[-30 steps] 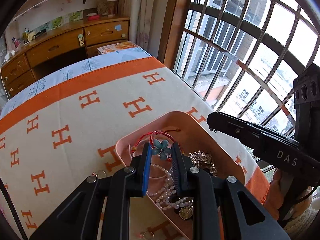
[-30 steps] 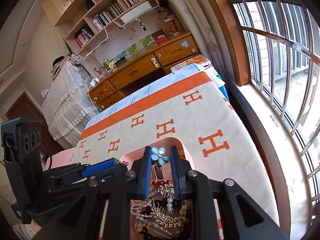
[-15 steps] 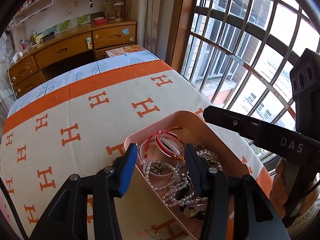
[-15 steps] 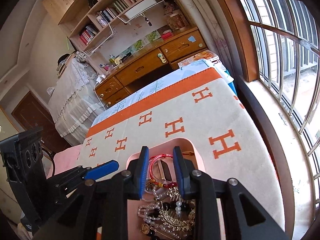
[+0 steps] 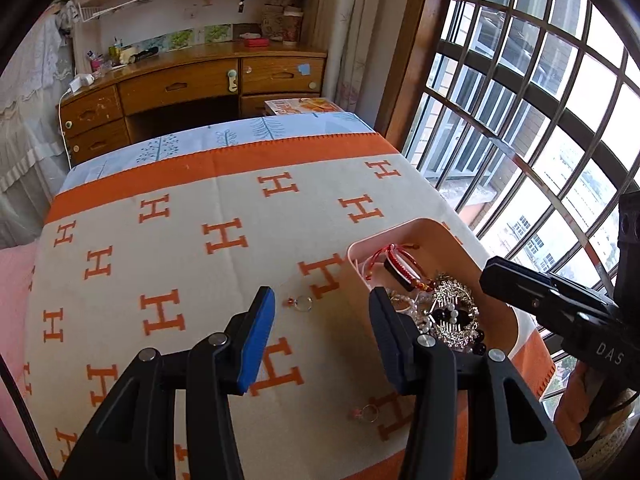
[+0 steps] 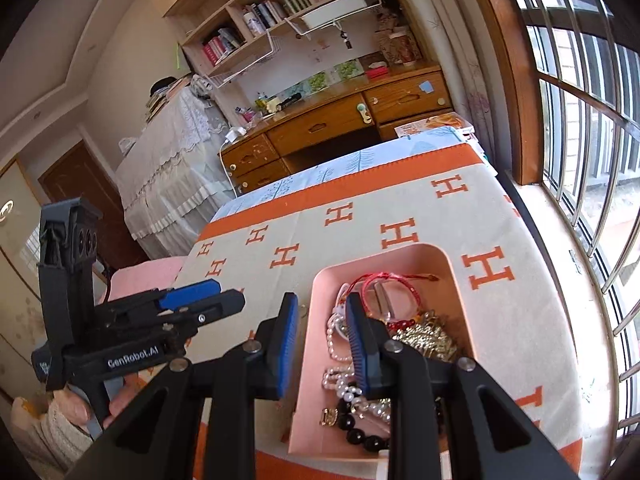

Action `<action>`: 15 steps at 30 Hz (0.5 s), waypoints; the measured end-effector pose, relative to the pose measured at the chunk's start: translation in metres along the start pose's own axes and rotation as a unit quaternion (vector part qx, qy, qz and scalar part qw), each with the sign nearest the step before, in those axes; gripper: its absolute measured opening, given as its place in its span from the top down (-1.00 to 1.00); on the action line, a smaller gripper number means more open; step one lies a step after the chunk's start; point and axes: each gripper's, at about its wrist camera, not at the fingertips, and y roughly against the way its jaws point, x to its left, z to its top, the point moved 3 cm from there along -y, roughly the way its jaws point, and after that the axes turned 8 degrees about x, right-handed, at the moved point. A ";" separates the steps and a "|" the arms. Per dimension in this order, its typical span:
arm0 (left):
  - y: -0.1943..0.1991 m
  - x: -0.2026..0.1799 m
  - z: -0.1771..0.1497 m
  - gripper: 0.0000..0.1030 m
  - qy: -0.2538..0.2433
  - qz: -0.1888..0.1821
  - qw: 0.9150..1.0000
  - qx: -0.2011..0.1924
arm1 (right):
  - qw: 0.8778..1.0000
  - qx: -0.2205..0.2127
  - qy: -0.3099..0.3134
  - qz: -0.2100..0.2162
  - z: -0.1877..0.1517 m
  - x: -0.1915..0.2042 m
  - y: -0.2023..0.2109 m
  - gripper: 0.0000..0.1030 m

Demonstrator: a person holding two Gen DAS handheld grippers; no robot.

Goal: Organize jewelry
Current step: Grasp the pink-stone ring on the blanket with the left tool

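Note:
A pink tray (image 5: 448,236) (image 6: 456,276) on the blanket holds red cord bracelets (image 5: 400,260) (image 6: 384,280), pearl strands (image 6: 340,380), a gold hair comb (image 5: 454,308) (image 6: 428,336) and black beads (image 6: 360,436). My left gripper (image 5: 322,312) is open and empty above the blanket, left of the tray. A small ring with a red bead (image 5: 300,303) lies between its fingers. Another ring (image 5: 366,412) lies nearer. My right gripper (image 6: 322,320) is open and empty over the tray's left rim.
The blanket (image 5: 180,240) is cream with orange H marks and covers a table. A barred window (image 5: 540,100) runs along the right edge. A wooden desk (image 5: 192,88) stands beyond the far end. A pink cushion (image 6: 140,276) lies at the left.
Both grippers held a blue flower piece; it is no longer seen. Both jaws have opened. The left gripper has moved left, off the tray, over the blanket.

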 end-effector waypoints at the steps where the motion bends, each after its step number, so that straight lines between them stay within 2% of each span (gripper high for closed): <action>1: 0.003 0.004 -0.004 0.08 0.001 -0.001 1.000 0.000 | 1.000 0.003 0.011 -0.005 -0.004 0.006 0.000 0.51; 5: 0.006 0.012 -0.023 0.08 -0.010 -0.008 1.000 0.011 | 0.999 0.012 0.043 -0.023 -0.017 0.024 -0.001 0.51; 9: -0.004 0.008 -0.048 0.08 -0.042 -0.027 0.998 0.033 | 0.999 0.020 0.033 -0.020 -0.025 0.030 -0.001 0.52; 13: -0.021 -0.006 -0.072 0.08 -0.094 -0.060 0.992 0.055 | 0.999 0.020 0.027 -0.024 -0.031 0.031 0.000 0.51; 15: -0.031 -0.013 -0.082 0.09 -0.134 -0.058 0.987 0.063 | 0.999 0.024 0.022 -0.027 -0.033 0.031 -0.002 0.52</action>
